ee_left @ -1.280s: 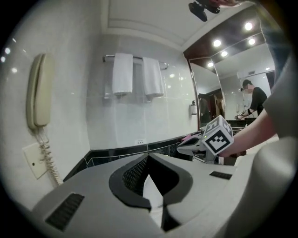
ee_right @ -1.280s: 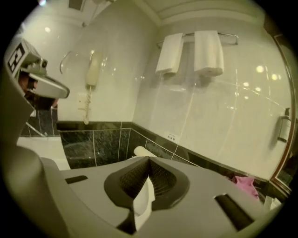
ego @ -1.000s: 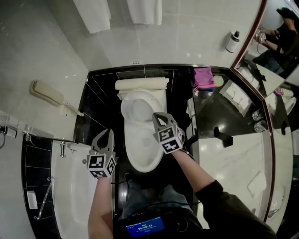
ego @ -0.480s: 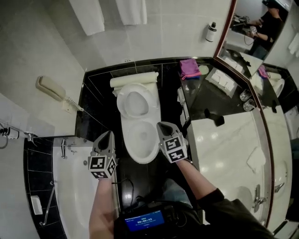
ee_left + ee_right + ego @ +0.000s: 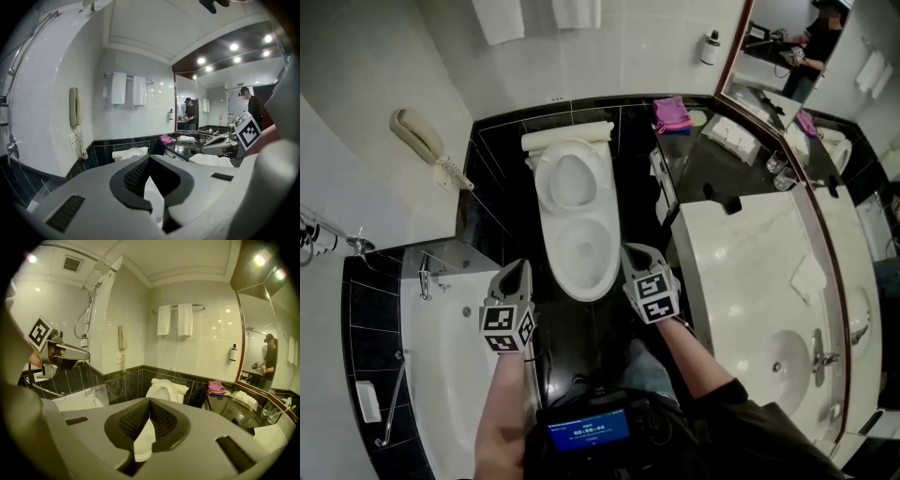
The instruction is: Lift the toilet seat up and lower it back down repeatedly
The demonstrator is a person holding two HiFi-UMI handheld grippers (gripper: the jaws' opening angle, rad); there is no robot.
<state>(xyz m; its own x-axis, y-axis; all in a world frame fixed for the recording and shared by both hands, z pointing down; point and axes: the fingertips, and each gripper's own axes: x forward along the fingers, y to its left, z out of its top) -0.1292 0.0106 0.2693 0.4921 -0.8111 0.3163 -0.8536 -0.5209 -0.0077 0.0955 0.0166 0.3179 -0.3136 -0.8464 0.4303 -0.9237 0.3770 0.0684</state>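
The white toilet (image 5: 581,267) stands against the black-tiled back wall. Its seat (image 5: 570,180) is raised and leans on the tank, which the right gripper view confirms (image 5: 161,390). My left gripper (image 5: 518,265) hovers over the dark floor, left of the bowl's front, apart from it. It looks shut and holds nothing (image 5: 149,158). Just off the bowl's front right edge, my right gripper (image 5: 630,247) is shut and empty (image 5: 150,399). Neither gripper touches the toilet. Each gripper shows in the other's view: the right gripper (image 5: 225,143) and the left gripper (image 5: 65,352).
A bathtub (image 5: 441,356) lies at the left and a wall phone (image 5: 417,131) hangs above it. A marble vanity (image 5: 750,244) with a sink (image 5: 787,356) runs along the right under a mirror (image 5: 806,56). A pink cloth (image 5: 672,112) lies beside the tank.
Both grippers have drawn back from the toilet toward me. The right one was over the bowl and now sits off its front right edge.
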